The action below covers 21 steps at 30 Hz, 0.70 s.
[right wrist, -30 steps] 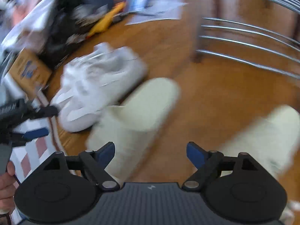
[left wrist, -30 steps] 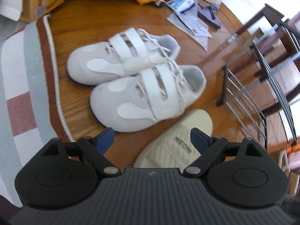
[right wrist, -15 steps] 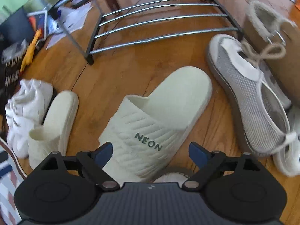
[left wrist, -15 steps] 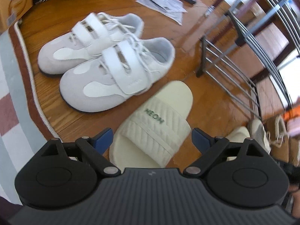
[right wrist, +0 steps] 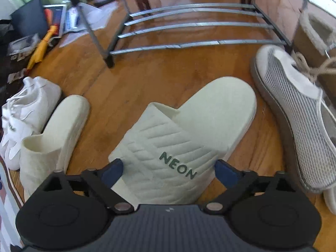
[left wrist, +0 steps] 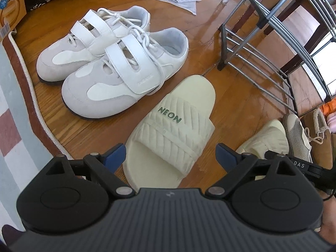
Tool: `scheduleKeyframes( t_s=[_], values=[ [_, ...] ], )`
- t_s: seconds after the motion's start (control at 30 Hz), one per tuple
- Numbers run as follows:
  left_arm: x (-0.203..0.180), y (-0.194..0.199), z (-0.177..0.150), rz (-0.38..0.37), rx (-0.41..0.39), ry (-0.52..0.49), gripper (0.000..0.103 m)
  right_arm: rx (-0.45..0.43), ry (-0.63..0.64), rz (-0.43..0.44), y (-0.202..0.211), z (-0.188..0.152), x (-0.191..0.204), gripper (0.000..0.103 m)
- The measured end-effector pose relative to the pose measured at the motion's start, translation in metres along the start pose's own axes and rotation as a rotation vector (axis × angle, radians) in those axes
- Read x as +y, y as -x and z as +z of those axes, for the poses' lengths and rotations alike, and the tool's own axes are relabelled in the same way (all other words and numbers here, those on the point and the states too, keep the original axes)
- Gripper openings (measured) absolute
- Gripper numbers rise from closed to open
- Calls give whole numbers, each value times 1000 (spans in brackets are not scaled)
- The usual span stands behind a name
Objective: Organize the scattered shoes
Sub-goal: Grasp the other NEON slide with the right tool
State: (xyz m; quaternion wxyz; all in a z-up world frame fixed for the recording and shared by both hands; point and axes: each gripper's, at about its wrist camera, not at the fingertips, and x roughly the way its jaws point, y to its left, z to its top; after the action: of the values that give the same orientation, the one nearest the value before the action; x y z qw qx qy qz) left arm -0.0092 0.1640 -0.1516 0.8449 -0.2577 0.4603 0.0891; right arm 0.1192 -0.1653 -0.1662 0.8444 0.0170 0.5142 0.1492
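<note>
Slides first: the left hand-held gripper (left wrist: 170, 154) hangs low over one cream ribbed rubber slide (left wrist: 172, 130) lettered NEON in green, its blue-tipped jaws spread wide to either side of the toe end and clear of the rubber, holding nothing. The slide lies flat on the glossy wooden floor (left wrist: 88, 134).

The right hand-held gripper (right wrist: 169, 171) sits over the matching cream NEON slide (right wrist: 184, 138), and its jaws have just been closing, with the ribbed strap between them; the left blue tip (right wrist: 111, 171) sits right against the strap's edge, but I cannot tell whether the pads are pressing on it yet. From the left camera this second slide shows at the right, partly behind the other gripper's black body.

Just beside the left slide, on its far side, stands a pair of white and pale grey strap sneakers (left wrist: 113, 63), set side by side, touching each other, toes toward the striped rug with a white cord edge (left wrist: 25, 96). To the right of the right slide lies a grey mesh lace-up shoe (right wrist: 298, 126).

Beyond the slides stands a chrome-barred shoe rack with dark end frames (right wrist: 189, 33), its lowest bars bare. Farther off, papers and a yellow rubber chicken toy (right wrist: 40, 48) lie scattered on the floor.
</note>
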Motion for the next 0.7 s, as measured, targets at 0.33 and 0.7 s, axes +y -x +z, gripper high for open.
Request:
scheduleKeyframes(
  t_s=[0.33, 0.7],
  values=[
    [7, -1, 1, 18, 3, 14, 93, -2, 108, 28, 13, -1, 22, 12],
    [7, -4, 0, 17, 21, 7, 93, -147, 870, -496, -26, -42, 132, 96]
  ],
)
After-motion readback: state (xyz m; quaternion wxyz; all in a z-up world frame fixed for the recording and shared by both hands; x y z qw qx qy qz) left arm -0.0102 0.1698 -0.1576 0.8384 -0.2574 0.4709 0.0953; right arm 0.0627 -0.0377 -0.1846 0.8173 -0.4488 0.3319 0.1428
